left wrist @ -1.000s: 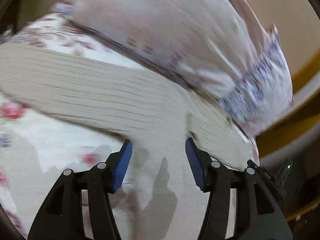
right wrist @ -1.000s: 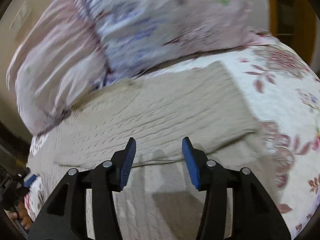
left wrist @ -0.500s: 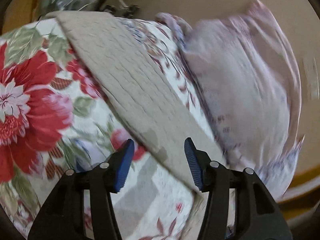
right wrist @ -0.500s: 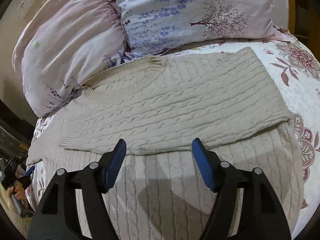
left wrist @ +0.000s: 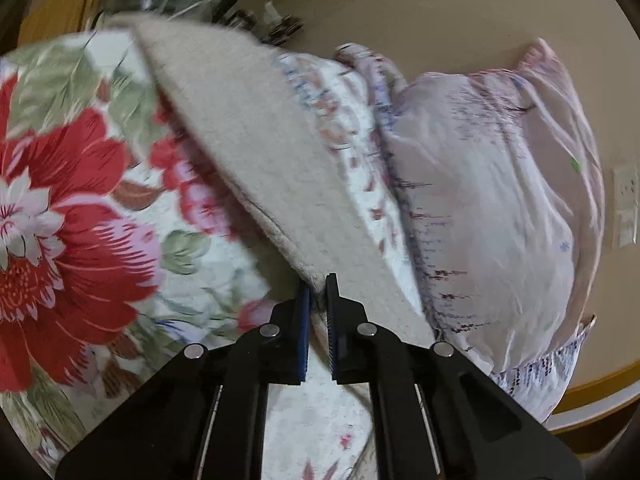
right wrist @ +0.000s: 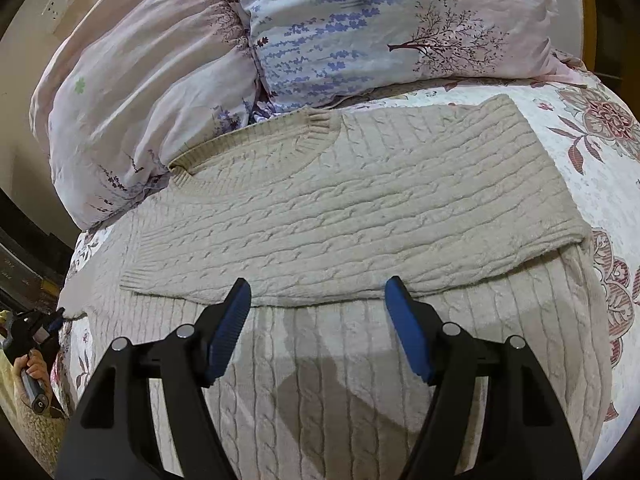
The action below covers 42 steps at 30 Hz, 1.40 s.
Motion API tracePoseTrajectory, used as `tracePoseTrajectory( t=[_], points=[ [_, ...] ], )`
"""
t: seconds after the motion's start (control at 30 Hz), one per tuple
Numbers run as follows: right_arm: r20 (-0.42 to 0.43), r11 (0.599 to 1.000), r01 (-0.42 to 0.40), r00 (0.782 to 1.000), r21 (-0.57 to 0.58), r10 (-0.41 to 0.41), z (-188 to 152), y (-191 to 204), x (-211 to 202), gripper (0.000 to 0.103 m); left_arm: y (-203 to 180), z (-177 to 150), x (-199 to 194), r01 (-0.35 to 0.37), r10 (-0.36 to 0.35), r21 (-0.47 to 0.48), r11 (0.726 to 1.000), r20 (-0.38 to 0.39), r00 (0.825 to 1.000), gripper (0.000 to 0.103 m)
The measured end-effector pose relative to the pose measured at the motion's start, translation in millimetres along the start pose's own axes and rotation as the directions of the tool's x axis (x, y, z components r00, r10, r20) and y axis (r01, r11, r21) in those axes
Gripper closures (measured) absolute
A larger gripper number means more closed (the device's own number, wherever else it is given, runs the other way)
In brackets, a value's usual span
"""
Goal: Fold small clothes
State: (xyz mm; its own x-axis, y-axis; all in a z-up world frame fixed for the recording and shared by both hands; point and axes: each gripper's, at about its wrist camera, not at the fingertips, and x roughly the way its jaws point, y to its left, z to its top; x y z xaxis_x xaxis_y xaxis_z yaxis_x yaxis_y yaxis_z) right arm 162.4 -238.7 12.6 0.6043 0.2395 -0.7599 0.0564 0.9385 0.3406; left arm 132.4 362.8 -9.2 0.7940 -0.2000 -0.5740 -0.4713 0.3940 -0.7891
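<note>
- the left gripper (left wrist: 317, 286) is pinched tight on the near corner of the beige sweater (left wrist: 256, 160); its jaws have just been closing, and that corner is now caught between the pads.
- ahead of it the sweater's edge runs away up and to the left, with the floral bedspread (left wrist: 80, 208) open on its left and the pink pillow (left wrist: 492, 200) close on its right.
- the right gripper (right wrist: 318, 294) stands wide and holds nothing, its tips over the folded sweater (right wrist: 360, 200) just short of the fold's near edge; its jaws have just been opening.
- beyond that fold the pillows (right wrist: 320, 32) butt against the sweater's far edge; bare bedspread lies to the right.
- against the earlier frames, the left view shows red flowers where flat knit was.
- only the right view shows the whole sweater on the bed, and a hand (right wrist: 34, 366) with the left gripper at its far left edge.
</note>
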Motion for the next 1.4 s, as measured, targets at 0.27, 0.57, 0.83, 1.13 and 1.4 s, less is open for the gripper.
tracePoseTrajectory(
  t=[0.27,0.57,0.83,1.13,1.4],
  points=[
    [0.019,1.000,-0.015,1.000,-0.005,0.015,0,1,-9,0.033,-94,-37,-12,0.217,-0.216,0.235,0.948,-0.028,0.976,0.097],
    [0.046,1.000,-0.007,0.999,-0.022,0.008,8,-4,-27,0.033,-196,-149,19,0.334,-0.272,0.554,0.763,-0.195,0.942,0.098],
    [0.060,1.000,0.000,0.998,-0.021,0.001,8,-14,-32,0.033,-207,-236,64,0.305,-0.112,0.654,0.693,-0.319,0.941,0.098],
    [0.101,0.984,-0.022,0.994,-0.177,0.040,13,20,-44,0.033,-177,-265,86,0.294,0.039,0.674,0.678,-0.433,0.901,0.093],
    [0.066,0.834,-0.174,0.968,-0.523,0.243,14,124,-42,0.052,-132,-191,48,0.246,-0.055,0.540,0.805,-0.345,0.937,0.081]
  ],
)
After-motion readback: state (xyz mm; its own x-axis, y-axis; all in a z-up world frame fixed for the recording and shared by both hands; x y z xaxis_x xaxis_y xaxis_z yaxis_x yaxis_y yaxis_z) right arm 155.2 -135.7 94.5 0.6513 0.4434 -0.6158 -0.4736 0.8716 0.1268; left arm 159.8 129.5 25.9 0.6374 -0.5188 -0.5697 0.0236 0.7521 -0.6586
